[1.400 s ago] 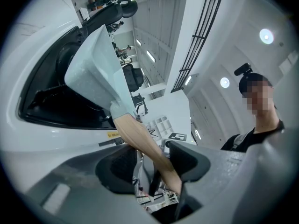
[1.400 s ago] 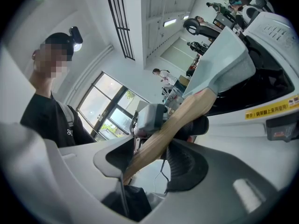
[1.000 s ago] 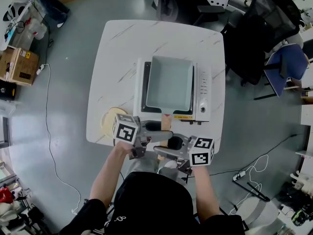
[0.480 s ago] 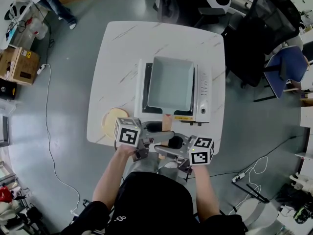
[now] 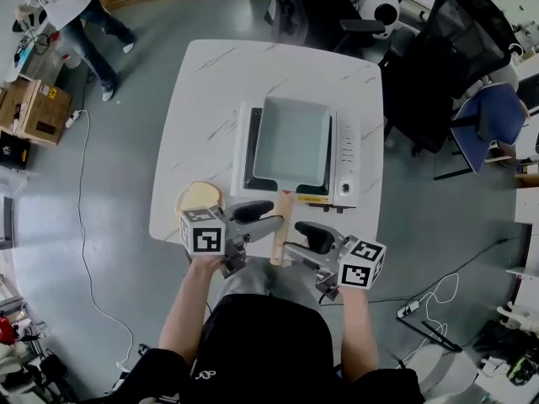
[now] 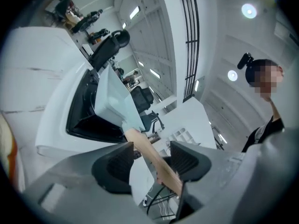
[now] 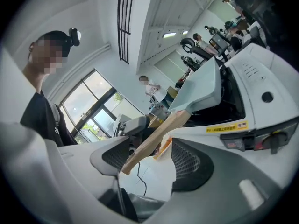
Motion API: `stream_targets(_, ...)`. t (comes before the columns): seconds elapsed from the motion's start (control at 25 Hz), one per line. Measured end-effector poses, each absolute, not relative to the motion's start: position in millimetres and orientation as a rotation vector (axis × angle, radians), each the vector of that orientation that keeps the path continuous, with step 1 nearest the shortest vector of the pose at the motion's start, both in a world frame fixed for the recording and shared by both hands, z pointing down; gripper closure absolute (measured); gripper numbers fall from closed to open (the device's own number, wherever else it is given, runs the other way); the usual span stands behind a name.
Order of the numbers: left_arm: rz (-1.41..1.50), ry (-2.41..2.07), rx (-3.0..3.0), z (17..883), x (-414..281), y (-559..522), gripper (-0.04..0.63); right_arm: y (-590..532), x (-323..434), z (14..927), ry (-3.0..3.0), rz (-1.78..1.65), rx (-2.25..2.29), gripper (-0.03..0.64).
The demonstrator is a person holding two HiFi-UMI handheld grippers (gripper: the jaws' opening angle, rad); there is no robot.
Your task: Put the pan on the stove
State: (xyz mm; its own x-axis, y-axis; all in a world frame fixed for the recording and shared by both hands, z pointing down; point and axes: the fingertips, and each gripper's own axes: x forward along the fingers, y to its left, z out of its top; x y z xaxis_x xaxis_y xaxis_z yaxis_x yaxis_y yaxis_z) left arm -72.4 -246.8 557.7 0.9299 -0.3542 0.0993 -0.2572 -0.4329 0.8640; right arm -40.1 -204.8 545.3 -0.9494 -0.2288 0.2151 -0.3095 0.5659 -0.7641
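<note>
While the pale pan (image 5: 292, 150) sits on the stove (image 5: 348, 160) on the worktop (image 5: 202, 99), its wooden handle (image 5: 281, 224) lies between the left gripper (image 5: 255, 219) and the right gripper (image 5: 303, 244). Both sets of fingers (image 7: 191, 164) have just been opening and stand released.

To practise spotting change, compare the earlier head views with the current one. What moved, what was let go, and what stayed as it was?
Both sets of jaws have just been opening. The left gripper drew left and the right gripper drew right, letting go of the handle, which now sits loose between their jaws. A person walked in at top left. The pan and stove stayed put.
</note>
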Motion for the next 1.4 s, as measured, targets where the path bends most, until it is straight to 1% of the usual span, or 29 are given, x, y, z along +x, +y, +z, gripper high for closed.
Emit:
stream_targets(0.08, -0.16, -0.532, 2.062, 549, -84, -248, 0.356, -205, -28, 542, -2.71, 1.305, 0.545, 0.333)
stream_targets(0.16, -0.176, -0.617, 2.086, 539, -91, -246, 0.356, -205, -15, 535, -2.729, 1.271, 0.625, 0.357)
stream_targets(0.24, -0.173, -0.688, 2.117, 529, -96, -243, 0.357, -209, -6, 527, -2.748, 1.213, 0.702, 0.365)
stream_targets(0.32, -0.17, -0.756, 2.148, 519, -98, -240, 0.365, -212, 1, 518, -2.766, 1.134, 0.773, 0.43)
stream_targets(0.4, -0.169, -0.824, 2.172, 510, -99, -236, 0.393, -213, 8, 507, -2.784, 1.062, 0.829, 0.474)
stream_targets(0.64, -0.178, -1.018, 2.253, 478, -103, -226, 0.502, -211, 24, 473, -2.823, 0.845, 0.976, 0.562)
stream_targets(0.76, -0.161, -1.113, 2.291, 466, -104, -219, 0.558, -209, 37, 458, -2.835, 0.76, 1.095, 0.627)
stream_targets(0.8, -0.158, -1.142, 2.303, 462, -104, -216, 0.586, -206, 42, 454, -2.843, 0.74, 1.127, 0.629)
stream_targets(0.84, -0.156, -1.168, 2.317, 458, -104, -213, 0.595, -204, 46, 449, -2.854, 0.718, 1.154, 0.629)
stream_targets(1.16, -0.096, -1.385, 2.372, 433, -94, -188, 0.595, -188, 73, 419, -2.782, 0.432, 1.434, 0.629)
stream_targets(1.4, -0.097, -1.429, 2.379, 426, -80, -170, 0.595, -173, 82, 403, -2.771, 0.348, 1.493, 0.629)
